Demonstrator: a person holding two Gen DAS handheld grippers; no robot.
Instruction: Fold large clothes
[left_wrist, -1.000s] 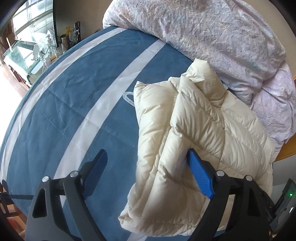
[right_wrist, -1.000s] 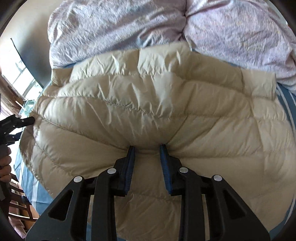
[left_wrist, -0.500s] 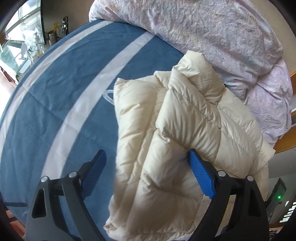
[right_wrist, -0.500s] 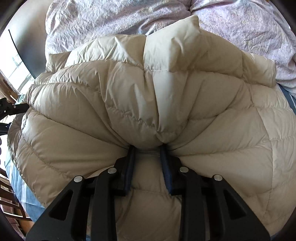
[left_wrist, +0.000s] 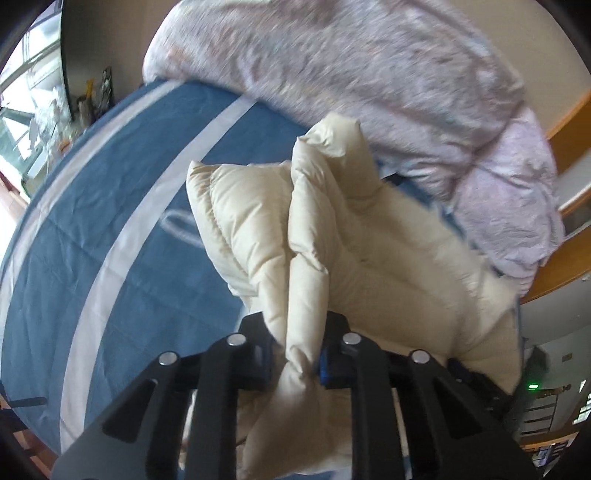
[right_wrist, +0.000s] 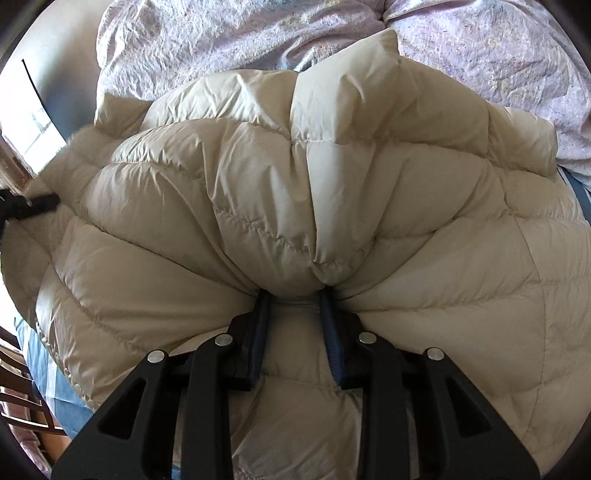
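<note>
Pinching a fold of the cream puffer jacket (left_wrist: 369, 258), the left gripper (left_wrist: 297, 354) has its fingers clamped. The right gripper (right_wrist: 293, 310) pinches the jacket too, over the blue bed (left_wrist: 110, 221)

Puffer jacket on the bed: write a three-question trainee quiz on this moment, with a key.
1. True or false: both grippers grip the cream puffer jacket.
2. The sheet under the jacket is: A) red plaid B) blue with white stripes C) plain green.
3. Fill in: behind the jacket lies a crumpled lilac ____.

Key: 1 true: the left gripper and the right gripper each pinch a fold between their jaws. 2 B. 3 duvet.
</note>
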